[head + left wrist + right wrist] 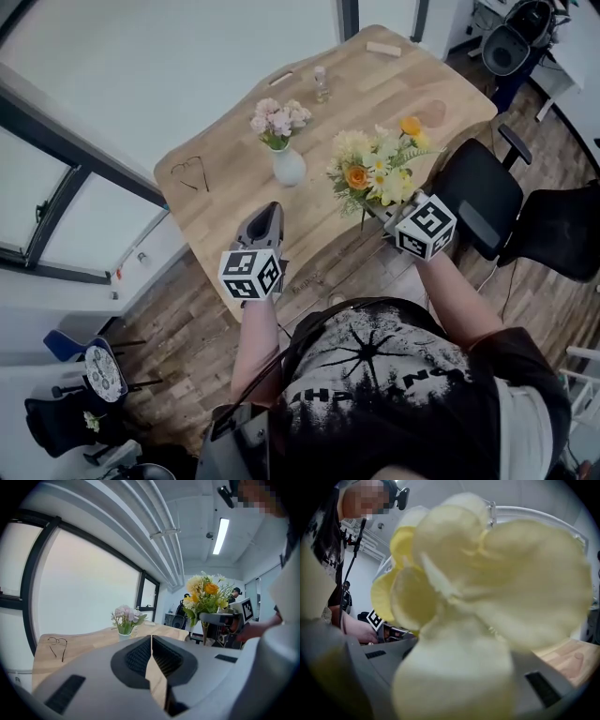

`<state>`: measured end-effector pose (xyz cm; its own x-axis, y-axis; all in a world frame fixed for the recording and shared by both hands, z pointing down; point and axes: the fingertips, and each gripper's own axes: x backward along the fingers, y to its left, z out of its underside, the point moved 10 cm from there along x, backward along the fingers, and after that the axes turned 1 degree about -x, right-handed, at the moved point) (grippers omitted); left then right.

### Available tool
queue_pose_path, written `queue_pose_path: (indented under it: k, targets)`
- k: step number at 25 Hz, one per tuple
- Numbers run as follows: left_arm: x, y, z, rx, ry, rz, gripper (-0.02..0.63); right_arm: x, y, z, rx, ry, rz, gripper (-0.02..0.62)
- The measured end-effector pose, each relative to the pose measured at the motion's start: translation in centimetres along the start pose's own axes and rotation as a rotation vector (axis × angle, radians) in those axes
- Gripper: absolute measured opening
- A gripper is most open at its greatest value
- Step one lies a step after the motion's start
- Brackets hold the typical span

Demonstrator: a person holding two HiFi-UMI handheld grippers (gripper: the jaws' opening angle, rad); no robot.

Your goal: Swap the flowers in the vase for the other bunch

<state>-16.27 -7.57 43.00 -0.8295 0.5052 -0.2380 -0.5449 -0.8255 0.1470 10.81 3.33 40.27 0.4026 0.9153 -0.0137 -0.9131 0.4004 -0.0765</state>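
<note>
The right gripper (386, 216), jaws seemingly clamped on the stems of a yellow-and-orange flower bunch (375, 169) over the pale wooden table (394, 84), and the left gripper (271, 214), jaws shut empty, face the white ceramic vase (288, 168) of pink flowers (279, 119), which trailing blooms could topple.

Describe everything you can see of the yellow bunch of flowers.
The yellow bunch mixes cream, yellow and orange blooms with green leaves, likely artificial. It stands roughly upright, gripped by its stems in the right tool, held clear of the wooden table near its edge. Stem ends hang below the grip. Petals fill the right gripper view, blurred. Nothing else touches it.
</note>
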Motion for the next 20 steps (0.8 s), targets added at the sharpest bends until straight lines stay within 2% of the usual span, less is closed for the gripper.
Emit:
queue_pose_path:
  k: [12, 20]
  targets:
    - [-2.3, 4.9, -0.2, 0.015, -0.009, 0.060, 0.020, -4.2, -0.6, 0.0, 0.017, 0.010, 0.061, 0.081]
    - [-3.9, 6.5, -0.9, 0.027, -0.027, 0.052, 0.020, -6.4, -2.3, -0.7, 0.033, 0.016, 0.043, 0.081]
